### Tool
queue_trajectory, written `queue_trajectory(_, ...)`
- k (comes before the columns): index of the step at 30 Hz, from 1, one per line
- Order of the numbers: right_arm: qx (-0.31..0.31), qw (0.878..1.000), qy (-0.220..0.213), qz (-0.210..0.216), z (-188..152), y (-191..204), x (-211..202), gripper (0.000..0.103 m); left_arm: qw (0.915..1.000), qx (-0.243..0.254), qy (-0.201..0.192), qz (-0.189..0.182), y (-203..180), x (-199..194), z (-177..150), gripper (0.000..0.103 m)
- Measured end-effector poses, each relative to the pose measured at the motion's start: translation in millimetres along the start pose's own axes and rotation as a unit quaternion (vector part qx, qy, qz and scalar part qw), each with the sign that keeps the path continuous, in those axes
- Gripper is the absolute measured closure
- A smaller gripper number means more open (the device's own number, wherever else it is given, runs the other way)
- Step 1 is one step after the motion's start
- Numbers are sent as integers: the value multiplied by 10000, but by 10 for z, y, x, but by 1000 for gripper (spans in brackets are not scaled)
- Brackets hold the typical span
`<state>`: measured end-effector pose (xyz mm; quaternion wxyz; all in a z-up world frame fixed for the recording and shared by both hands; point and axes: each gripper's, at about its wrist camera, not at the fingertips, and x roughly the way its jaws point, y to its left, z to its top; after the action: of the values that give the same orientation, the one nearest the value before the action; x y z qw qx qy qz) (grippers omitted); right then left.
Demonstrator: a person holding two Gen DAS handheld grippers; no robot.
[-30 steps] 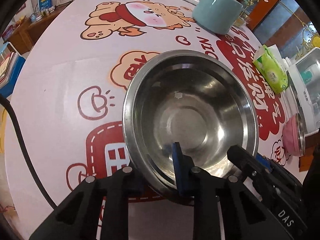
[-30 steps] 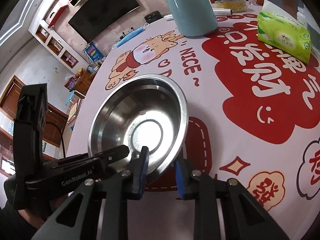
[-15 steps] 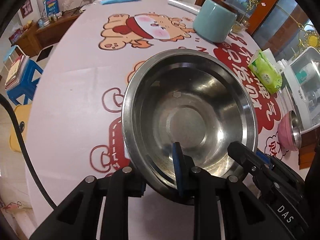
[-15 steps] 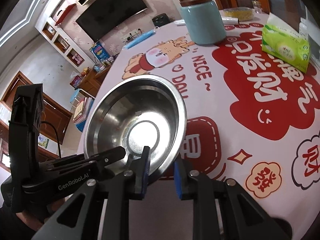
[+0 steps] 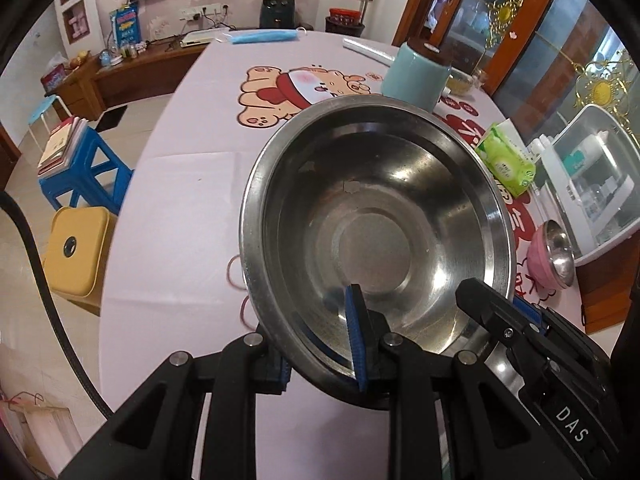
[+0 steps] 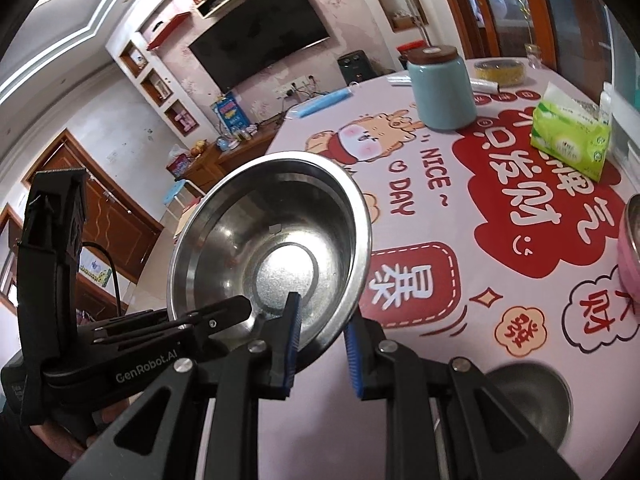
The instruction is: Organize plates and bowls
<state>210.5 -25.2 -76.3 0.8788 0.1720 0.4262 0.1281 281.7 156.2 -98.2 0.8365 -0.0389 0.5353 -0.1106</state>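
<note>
A large steel bowl (image 5: 376,232) hangs above the pink printed table (image 5: 180,200), tilted and held at its near rim by both grippers. My left gripper (image 5: 320,356) is shut on that rim, one blue pad inside the bowl and the other finger outside. The right gripper (image 5: 500,320) clamps the rim further right. In the right wrist view the steel bowl (image 6: 272,248) sits in my right gripper (image 6: 322,344), shut on its rim, with the left gripper (image 6: 216,316) beside it. A pink bowl with a steel lining (image 5: 550,256) rests at the table's right. A smaller steel bowl (image 6: 528,392) lies below the right gripper.
A teal jar (image 5: 416,76) and a green tissue pack (image 5: 506,160) stand on the far right of the table. A white appliance (image 5: 592,184) sits beyond the right edge. On the floor to the left are a blue stool (image 5: 84,172) and a yellow box (image 5: 76,252).
Both grippers have risen with the steel bowl still clamped between them. The table has dropped away beneath it and more of the room shows.
</note>
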Motion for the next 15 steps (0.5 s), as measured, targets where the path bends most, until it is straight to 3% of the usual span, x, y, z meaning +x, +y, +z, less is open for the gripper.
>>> queue_trajectory(15, -570, 9983, -73, 34, -486, 460, -665, 83, 9995, -202, -244, -55, 74, -824, -803, 81)
